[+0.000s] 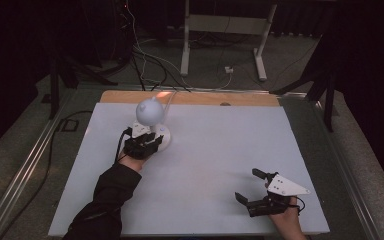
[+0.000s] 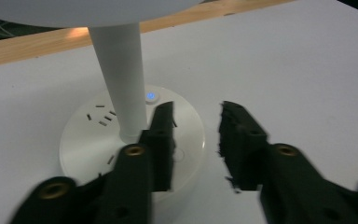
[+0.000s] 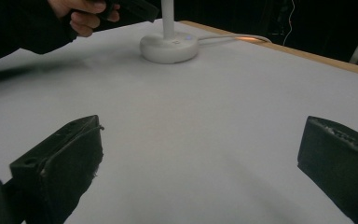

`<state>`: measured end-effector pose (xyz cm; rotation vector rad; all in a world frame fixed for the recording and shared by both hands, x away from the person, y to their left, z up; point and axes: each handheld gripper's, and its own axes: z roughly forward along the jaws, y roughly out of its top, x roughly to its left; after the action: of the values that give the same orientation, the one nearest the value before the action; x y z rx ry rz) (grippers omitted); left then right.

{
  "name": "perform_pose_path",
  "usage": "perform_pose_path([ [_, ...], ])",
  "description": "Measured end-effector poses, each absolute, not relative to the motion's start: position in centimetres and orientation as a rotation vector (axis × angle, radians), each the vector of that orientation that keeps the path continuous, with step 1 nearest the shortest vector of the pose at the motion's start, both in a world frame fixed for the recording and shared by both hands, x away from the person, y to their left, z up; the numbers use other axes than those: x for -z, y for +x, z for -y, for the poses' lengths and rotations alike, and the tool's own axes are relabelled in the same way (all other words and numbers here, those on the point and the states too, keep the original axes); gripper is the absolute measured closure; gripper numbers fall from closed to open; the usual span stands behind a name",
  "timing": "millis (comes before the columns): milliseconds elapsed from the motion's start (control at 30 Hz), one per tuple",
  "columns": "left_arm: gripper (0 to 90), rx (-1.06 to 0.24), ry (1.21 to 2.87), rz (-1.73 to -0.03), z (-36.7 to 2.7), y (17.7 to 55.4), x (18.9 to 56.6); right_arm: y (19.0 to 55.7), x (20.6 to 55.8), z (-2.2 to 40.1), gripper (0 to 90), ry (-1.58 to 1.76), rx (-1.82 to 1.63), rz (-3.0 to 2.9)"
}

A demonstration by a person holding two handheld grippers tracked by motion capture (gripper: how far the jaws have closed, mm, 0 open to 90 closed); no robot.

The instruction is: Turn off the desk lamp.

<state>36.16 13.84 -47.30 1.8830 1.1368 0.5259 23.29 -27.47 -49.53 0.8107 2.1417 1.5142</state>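
Note:
A white desk lamp stands at the far left of the white board (image 1: pixel 205 150), with a globe head (image 1: pixel 149 111), a straight stem (image 2: pixel 121 74) and a round base (image 2: pixel 98 135). A small blue light (image 2: pixel 151 96) glows on the base beside the stem. My left gripper (image 2: pixel 196 109) hovers just over the near edge of the base. Its jaws stand apart with nothing between them, the left jaw above the base and the right jaw above bare board. In the high view the left gripper (image 1: pixel 152 141) sits just below the lamp head. My right gripper (image 1: pixel 246 184) rests wide open near the front right, holding nothing.
A wooden strip (image 1: pixel 195 98) runs along the board's far edge, and the lamp's white cable (image 3: pixel 228 38) trails over it. Beyond the table lie floor cables (image 1: pixel 150 65) and a white stand's legs (image 1: pixel 220 45). Metal rails (image 1: pixel 25 170) flank the board.

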Motion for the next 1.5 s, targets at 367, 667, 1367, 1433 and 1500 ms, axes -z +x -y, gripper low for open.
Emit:
perform_pose_path([
  [367, 15.9, -0.361, 1.946, -1.105, -14.7, 35.3, 46.3, 23.3, 49.6, 27.5, 0.0, 0.819, -1.508, -2.143],
  [667, 0.6, -0.316, 1.983, -1.108, -16.1, 34.2, 46.6, 23.4, 49.6, 27.4, 0.0, 0.821, -1.507, -2.144],
  [1367, 0.6, -0.308, 2.01, -1.132, -20.4, 29.2, 48.1, 23.5, 49.7, 27.3, 0.0, 0.826, -1.506, -2.144],
  [1433, 0.6, -0.304, 2.013, -1.132, -20.6, 28.7, 48.3, 23.4, 49.6, 27.4, 0.0, 0.826, -1.507, -2.139],
  [1500, 0.6, -0.304, 2.013, -1.132, -20.9, 28.1, 48.4, 23.4, 49.6, 27.4, 0.0, 0.827, -1.507, -2.139],
])
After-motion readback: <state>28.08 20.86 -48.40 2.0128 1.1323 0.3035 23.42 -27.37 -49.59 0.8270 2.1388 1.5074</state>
